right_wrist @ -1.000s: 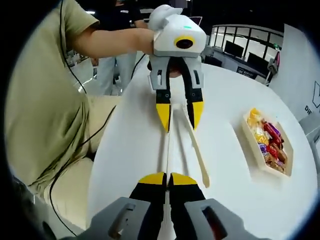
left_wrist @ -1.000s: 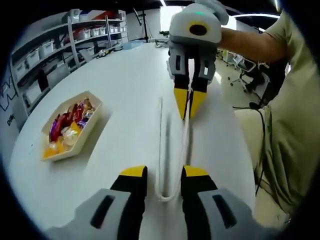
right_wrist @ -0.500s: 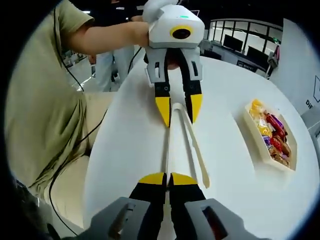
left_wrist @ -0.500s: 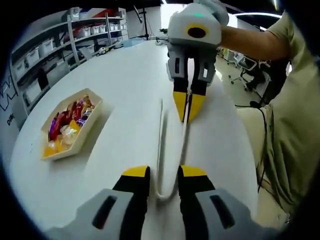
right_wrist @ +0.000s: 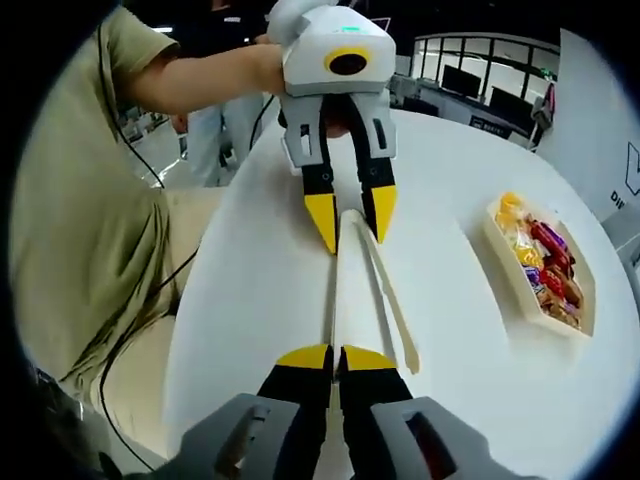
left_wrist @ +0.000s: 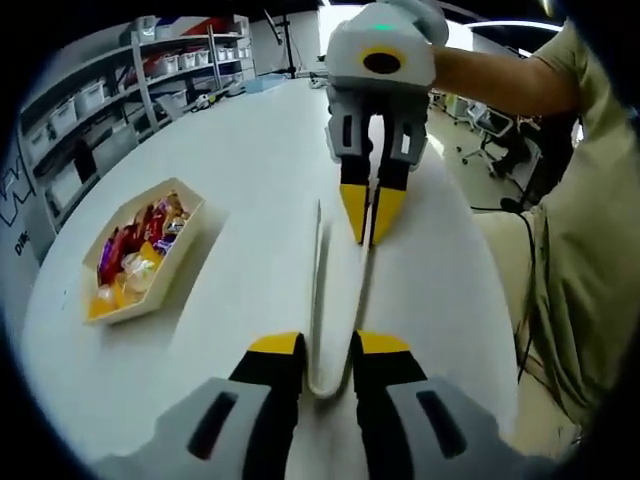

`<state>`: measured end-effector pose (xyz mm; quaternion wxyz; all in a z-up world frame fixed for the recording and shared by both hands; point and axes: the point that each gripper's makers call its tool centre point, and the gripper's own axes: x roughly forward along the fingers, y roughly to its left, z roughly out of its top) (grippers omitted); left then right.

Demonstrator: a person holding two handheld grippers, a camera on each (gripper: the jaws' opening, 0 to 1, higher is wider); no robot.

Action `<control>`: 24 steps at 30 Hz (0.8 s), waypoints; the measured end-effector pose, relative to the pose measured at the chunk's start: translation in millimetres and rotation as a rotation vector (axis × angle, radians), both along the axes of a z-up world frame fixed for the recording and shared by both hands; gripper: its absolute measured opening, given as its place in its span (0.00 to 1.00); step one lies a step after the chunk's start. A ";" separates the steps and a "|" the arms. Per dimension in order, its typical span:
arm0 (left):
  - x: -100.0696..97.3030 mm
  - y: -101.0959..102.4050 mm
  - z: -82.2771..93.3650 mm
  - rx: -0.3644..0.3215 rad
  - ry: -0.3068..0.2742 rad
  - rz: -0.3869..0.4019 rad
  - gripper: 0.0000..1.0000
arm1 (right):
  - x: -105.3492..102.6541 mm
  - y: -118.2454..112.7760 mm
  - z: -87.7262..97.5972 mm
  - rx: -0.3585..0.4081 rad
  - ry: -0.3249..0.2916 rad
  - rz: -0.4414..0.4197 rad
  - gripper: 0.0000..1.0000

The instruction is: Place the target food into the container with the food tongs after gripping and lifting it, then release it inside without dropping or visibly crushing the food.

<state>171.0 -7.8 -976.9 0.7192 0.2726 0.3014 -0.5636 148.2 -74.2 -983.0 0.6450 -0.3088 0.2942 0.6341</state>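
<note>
The tongs lie on the desk, right of the tray of wrapped sweets. The right claw pinches one arm's tip; the left claw sits spread astride the bend. Thin, springy, likely slippery: grip mid-arms. The sweets look light.

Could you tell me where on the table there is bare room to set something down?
The white table is bare between the wooden tray of wrapped snacks and the tongs, and on its far stretch toward the shelves. It is crowded along the tongs, where the left gripper and right gripper meet them.
</note>
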 end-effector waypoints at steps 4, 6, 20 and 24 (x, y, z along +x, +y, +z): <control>0.2 -0.2 0.0 0.001 0.000 -0.002 0.18 | 0.4 0.0 0.5 -0.002 0.004 -0.002 0.00; 0.2 -0.1 -0.2 0.001 -0.001 -0.003 0.18 | 1.0 -0.1 0.3 -0.004 0.005 -0.005 0.00; 0.6 0.6 0.1 0.008 -0.007 -0.002 0.18 | 3.3 -1.2 0.5 -0.014 -0.003 -0.011 0.00; 1.1 1.4 0.1 0.010 -0.008 0.001 0.18 | 3.3 -1.8 0.5 -0.016 -0.003 -0.013 0.00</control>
